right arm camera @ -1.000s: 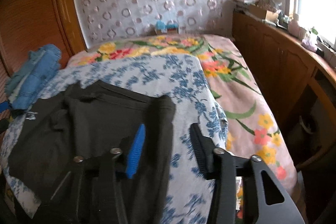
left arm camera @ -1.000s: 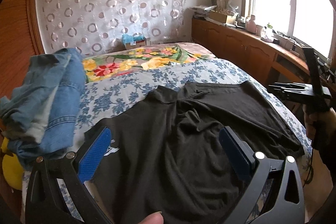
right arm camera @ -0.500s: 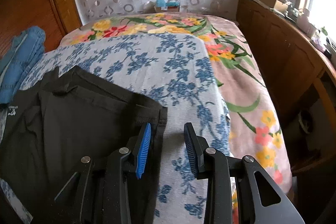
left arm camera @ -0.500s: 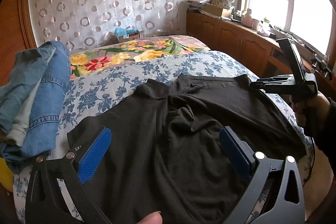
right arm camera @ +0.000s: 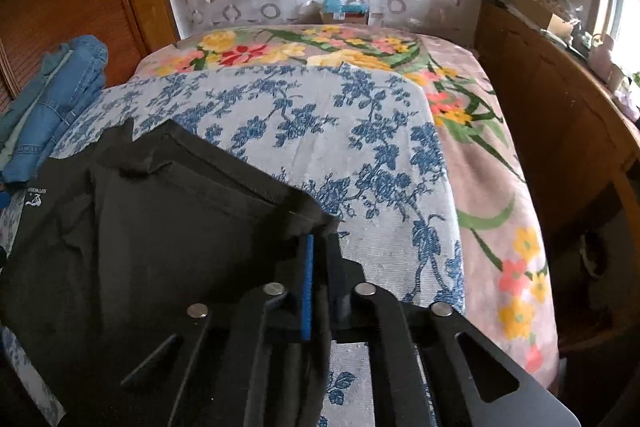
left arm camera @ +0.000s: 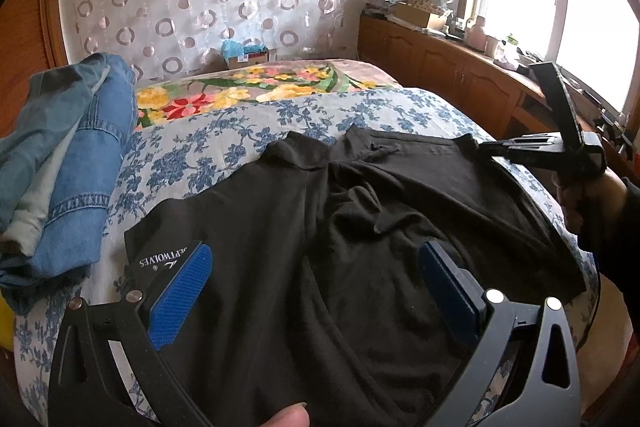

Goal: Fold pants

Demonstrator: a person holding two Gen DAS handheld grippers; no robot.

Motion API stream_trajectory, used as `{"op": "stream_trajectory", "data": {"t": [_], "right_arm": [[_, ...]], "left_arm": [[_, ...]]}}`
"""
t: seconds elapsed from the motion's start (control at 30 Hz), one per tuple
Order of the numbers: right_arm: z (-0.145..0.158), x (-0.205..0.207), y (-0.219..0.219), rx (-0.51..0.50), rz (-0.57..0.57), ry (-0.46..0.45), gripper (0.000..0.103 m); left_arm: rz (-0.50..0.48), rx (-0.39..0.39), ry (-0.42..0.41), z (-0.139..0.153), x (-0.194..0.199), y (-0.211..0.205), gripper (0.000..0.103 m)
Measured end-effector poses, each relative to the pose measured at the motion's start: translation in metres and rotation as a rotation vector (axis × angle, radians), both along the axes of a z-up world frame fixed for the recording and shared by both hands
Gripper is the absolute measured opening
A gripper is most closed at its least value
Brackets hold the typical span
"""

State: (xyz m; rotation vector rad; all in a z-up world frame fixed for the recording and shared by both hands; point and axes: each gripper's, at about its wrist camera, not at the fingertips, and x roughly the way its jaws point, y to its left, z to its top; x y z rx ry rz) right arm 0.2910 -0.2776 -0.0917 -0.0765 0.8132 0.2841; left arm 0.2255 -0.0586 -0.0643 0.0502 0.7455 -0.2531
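White lettering "SEPTWOLVES" is printed, upside down, on the black pants.

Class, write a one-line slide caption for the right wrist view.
Right gripper shut on the corner of black pants spread over a blue-flowered bedspread.

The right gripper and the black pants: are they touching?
Touching. The right wrist view shows the right gripper shut on a corner of the black pants.
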Motion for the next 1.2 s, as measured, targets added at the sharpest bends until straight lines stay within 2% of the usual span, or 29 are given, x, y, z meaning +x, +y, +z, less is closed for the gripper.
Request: {"op": "stream_trajectory", "data": {"t": [0.13, 0.23, 0.33, 0.53, 0.83, 1.03, 1.2], "right_arm": [[0.006, 0.004, -0.019, -0.034, -0.123, -0.057, 0.003], [0.003, 0.005, -0.031, -0.076, -0.182, -0.049, 0.002], [-0.001, 0.006, -0.038, -0.059, -0.197, -0.031, 0.002], [0.016, -0.014, -0.034, 0.020, -0.142, -0.089, 0.002], [0.016, -0.091, -0.022, 0.100, -0.054, -0.173, 0.004], [0.008, -0.125, -0.027, 0.112, -0.006, -0.192, 0.017], [0.005, -0.153, -0.029, 0.102, 0.000, -0.217, 0.048]], "left_arm": [[0.005, -0.005, -0.003, 0.002, -0.002, 0.005, 0.103], [0.010, -0.006, -0.002, 0.002, -0.002, 0.009, 0.103], [0.017, -0.005, -0.001, 0.002, -0.002, 0.011, 0.103], [0.035, 0.002, -0.006, 0.003, -0.007, 0.020, 0.103], [0.065, 0.007, -0.005, 0.003, -0.034, 0.048, 0.103], [0.094, 0.004, 0.006, -0.002, -0.062, 0.068, 0.103], [0.111, -0.002, 0.015, -0.007, -0.082, 0.077, 0.100]]}}
